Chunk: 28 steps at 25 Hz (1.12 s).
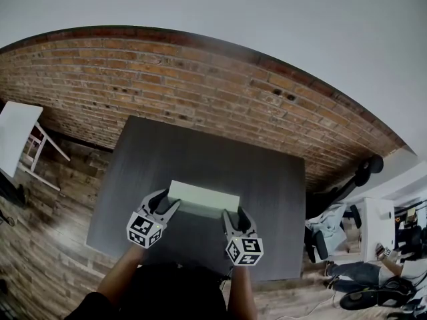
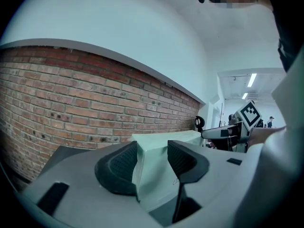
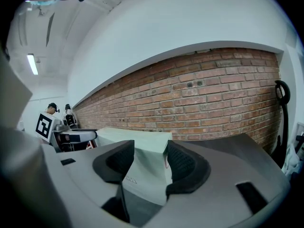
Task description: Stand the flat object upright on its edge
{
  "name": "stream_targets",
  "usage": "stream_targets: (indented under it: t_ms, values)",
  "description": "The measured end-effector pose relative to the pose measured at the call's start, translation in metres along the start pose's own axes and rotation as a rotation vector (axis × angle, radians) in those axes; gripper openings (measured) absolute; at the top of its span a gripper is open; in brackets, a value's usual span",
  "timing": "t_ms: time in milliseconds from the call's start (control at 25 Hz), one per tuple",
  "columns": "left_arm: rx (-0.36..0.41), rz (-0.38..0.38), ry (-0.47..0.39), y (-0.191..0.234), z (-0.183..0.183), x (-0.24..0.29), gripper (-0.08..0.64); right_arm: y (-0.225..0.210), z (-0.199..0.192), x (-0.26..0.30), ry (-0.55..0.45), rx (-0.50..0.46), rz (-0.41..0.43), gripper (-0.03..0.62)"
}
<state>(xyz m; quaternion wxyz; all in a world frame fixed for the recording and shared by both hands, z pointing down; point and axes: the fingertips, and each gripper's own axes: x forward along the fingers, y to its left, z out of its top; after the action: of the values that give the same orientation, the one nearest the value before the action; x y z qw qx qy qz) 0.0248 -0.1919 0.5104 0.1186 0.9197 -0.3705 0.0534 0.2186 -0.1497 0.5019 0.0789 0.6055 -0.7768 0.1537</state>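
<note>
Box (image 1: 203,194) shows in the head view near the front middle of the table (image 1: 267,172). A pale narrow face is turned up and a shaded broad face is turned toward the person, so I judge it already up on its long edge, or very nearly. The left gripper (image 1: 169,202) takes its left end and the right gripper (image 1: 233,213) its right end, and the brick wall (image 1: 200,79) runs behind. In the left gripper view the box (image 2: 156,175) fills the gap between the jaws. The dark pads (image 2: 118,167) lie against its two broad faces, so this tool is pinching the box across its thickness. The top face runs off toward the other gripper. The right gripper view shows the same from the far end: the box (image 3: 147,167) stands between the pads (image 3: 183,167), which press on it from both sides. No view shows whether the bottom edge rests fully on the table (the gripper bodies hide it). The lifting looks done. What seems left is to settle the edge, let go with both tools and see that the box stands alone. Counted: one box, one table, two grippers, one wall.
</note>
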Motion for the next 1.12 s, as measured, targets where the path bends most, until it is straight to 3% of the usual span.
stream_targets:
  t_ms: [400,960,1120]
  values:
    - [0.003,0.026,-0.025,0.002,0.009,-0.007,0.209,0.003,0.005,-0.007,0.006,-0.028,-0.007,0.233]
    - [0.016,0.017,-0.09,-0.013,0.038,-0.03,0.207,0.016,0.034,-0.033,-0.081,-0.053,-0.046,0.232]
    - [0.018,0.019,-0.116,-0.025,0.042,-0.038,0.146,0.022,0.032,-0.042,-0.103,-0.046,-0.065,0.174]
